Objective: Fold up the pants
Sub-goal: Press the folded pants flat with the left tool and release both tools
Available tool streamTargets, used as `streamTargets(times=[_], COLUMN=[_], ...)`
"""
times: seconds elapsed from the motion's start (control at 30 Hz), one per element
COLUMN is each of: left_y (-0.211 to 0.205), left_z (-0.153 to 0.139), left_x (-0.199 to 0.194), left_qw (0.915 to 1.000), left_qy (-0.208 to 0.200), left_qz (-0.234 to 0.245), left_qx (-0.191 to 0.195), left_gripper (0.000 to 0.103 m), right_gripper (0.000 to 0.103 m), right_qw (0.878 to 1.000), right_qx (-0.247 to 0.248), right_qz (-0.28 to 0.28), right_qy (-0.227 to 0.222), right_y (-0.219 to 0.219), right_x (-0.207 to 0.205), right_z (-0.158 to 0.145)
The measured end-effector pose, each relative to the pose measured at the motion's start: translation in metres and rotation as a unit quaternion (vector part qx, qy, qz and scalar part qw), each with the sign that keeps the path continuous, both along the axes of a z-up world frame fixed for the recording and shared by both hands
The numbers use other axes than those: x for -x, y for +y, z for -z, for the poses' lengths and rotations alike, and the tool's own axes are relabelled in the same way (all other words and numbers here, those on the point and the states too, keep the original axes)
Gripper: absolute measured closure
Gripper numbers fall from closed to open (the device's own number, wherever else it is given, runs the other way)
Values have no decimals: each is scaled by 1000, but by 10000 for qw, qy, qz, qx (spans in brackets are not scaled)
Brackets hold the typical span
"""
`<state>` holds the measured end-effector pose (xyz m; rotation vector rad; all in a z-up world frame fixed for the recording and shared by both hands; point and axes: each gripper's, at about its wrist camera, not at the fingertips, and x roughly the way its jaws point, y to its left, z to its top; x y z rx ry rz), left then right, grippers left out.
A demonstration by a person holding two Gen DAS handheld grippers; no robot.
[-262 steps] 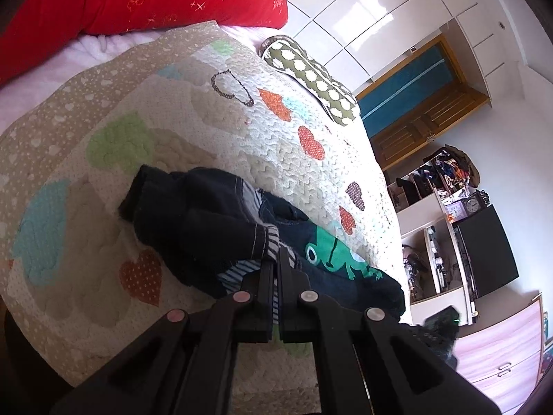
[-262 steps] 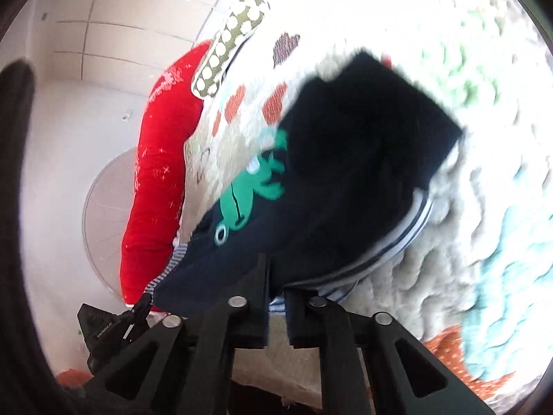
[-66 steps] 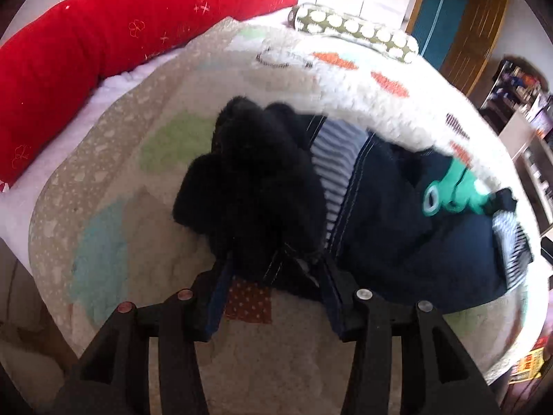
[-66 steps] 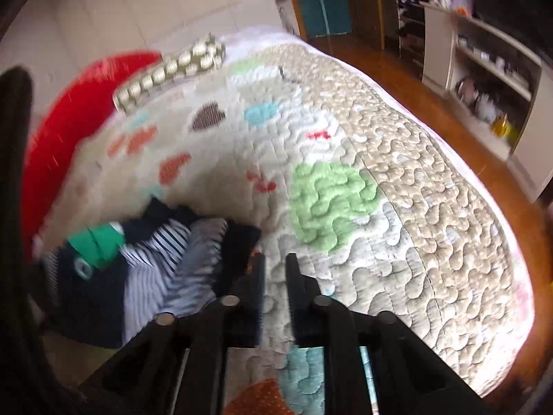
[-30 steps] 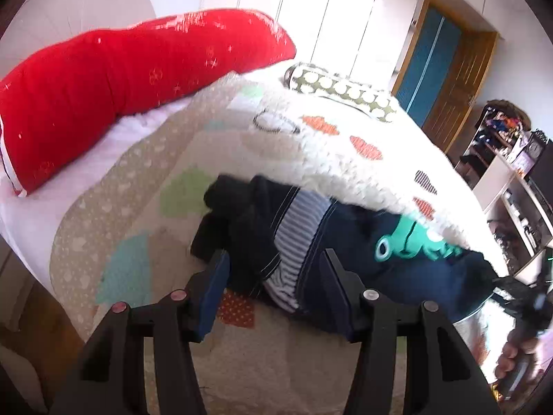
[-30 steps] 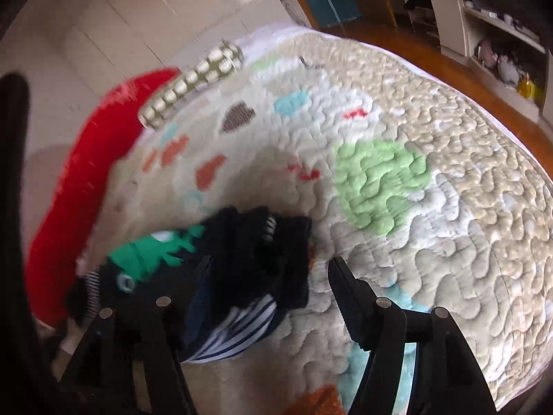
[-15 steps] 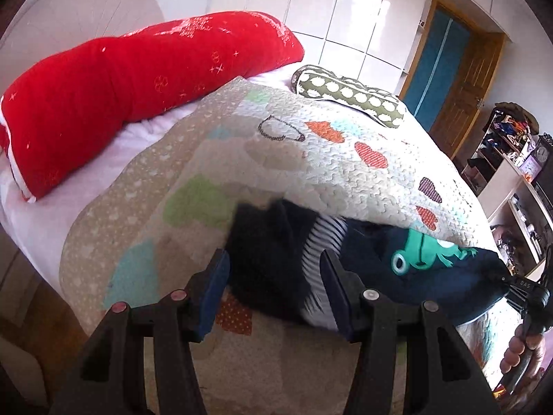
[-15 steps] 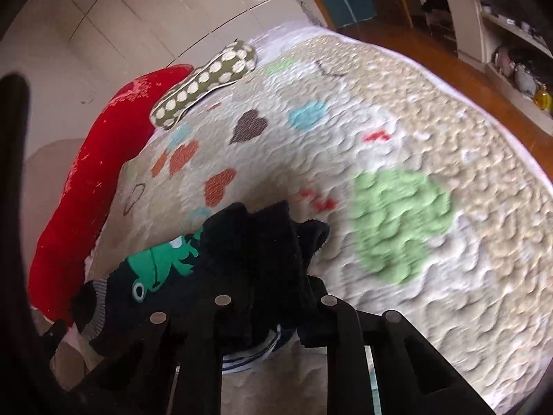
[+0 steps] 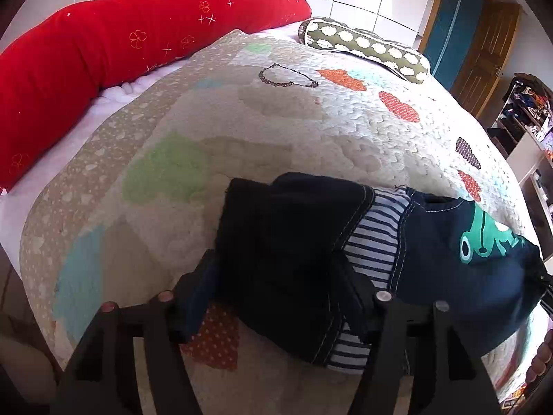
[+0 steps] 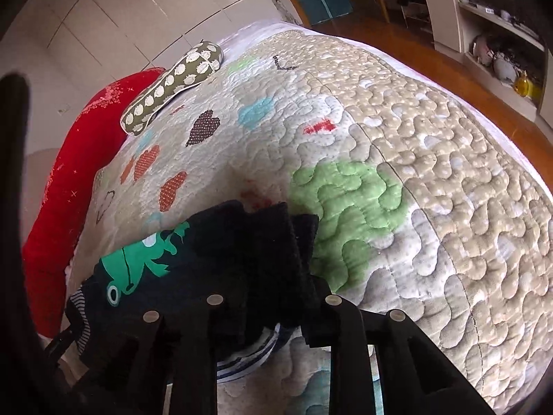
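Small dark navy pants [image 9: 287, 252] with a striped lining and a green frog patch [image 9: 484, 238] lie bunched on the quilted bed cover [image 9: 276, 131]. My left gripper [image 9: 276, 290] is open, its fingers set on either side of the near dark fold. In the right wrist view the same pants [image 10: 214, 263] sit low and left, frog patch [image 10: 138, 263] toward the left. My right gripper [image 10: 269, 314] is open, its jaws straddling the dark leg ends; whether the pads touch the cloth is hidden.
A long red bolster [image 9: 121, 38] and a green spotted cushion [image 9: 366, 48] lie at the bed's far side. Shelving [image 10: 484, 27] and a wooden floor lie beyond the bed's right edge. A hand [image 9: 542, 356] shows at the right rim.
Both grippers have closed in on the pants and now straddle the dark fold. The right gripper's jaws stand narrower than a second ago. The pants look flatter and more spread out.
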<state>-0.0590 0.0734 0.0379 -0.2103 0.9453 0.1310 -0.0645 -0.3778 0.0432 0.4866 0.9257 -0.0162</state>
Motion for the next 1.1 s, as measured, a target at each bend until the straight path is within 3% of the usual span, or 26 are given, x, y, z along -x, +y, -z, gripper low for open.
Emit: streamTargets(times=[0.17,0.33,0.67,0.9,1.1], left_y=[-6,-27,-73,-94,-112], left_z=[-21,-43,-64,-66,-69], left_x=[12,28,43,46,46], left_qw=[9998,9976,9884,9845,9809], left_qy=[-192,-466,-692,-683,-719], left_qz=[17,197,777,1065,1301], left_qx=[-41,-480,-1103,-1217,-1256], left_gripper=[39,38,38,38,38], right_gripper=[66,54,50,48,46], right_qw=[9995,9979,9948,9928,9850], right_qx=[303,507,831,1113,1672], right_qz=[57,301,476,399,410], right_qy=[-69,-253,-347,-213,-96], right_y=[5,2,-1,8,20], right_x=[2,17,36,39,45], right_z=[-8,-21,-34,-29,-33])
